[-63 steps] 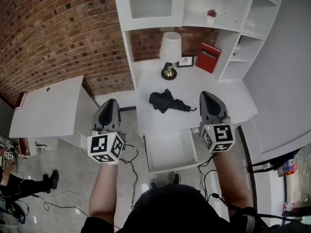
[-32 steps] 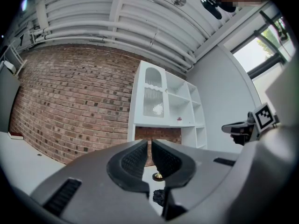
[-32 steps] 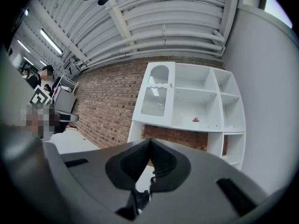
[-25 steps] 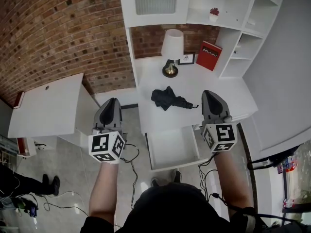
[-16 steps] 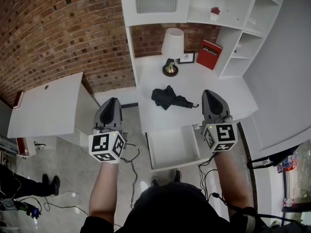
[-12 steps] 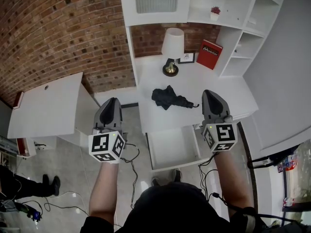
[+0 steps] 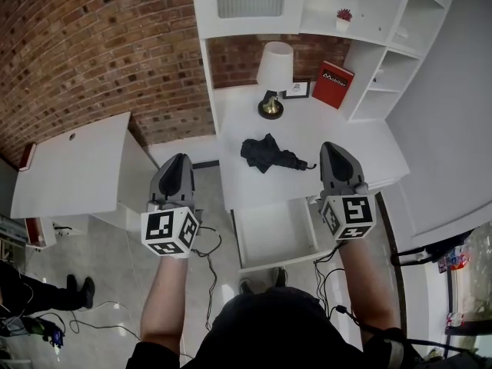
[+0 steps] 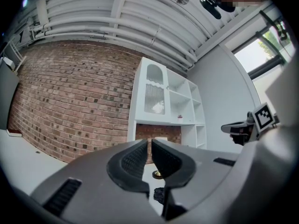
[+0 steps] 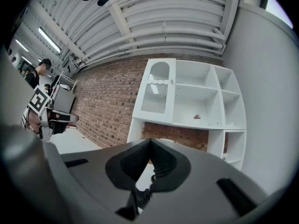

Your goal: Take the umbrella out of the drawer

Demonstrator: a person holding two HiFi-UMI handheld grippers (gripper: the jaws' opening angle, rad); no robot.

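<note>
A folded black umbrella (image 7: 270, 154) lies on the white tabletop (image 7: 361, 148), at 12 o'clock from the open drawer (image 7: 273, 233), whose white inside looks bare from the head view. Judging by how things lie, the umbrella is already out of the drawer. The left hand-held gripper (image 7: 176, 161) hovers over the floor at 8 o'clock from the umbrella, and the right hand-held gripper (image 7: 333, 147) hangs at its 3 o'clock, well apart from each other and neither touching it. Both point level toward the shelving unit (image 7: 369, 21), and each gripper view shows the jaws brought together with nothing between them. A lamp (image 7: 274, 79) stands at 12 o'clock from the umbrella and a red book (image 7: 332, 85) leans at 1 o'clock. The umbrella looks light. Its canopy is loose, soft and rumpled at the left end, so the fabric would likely bunch or slip under the pads. The stiff handle end at its 4 o'clock, or the firm core through the bundled middle, seems the surer place to take hold.
</note>
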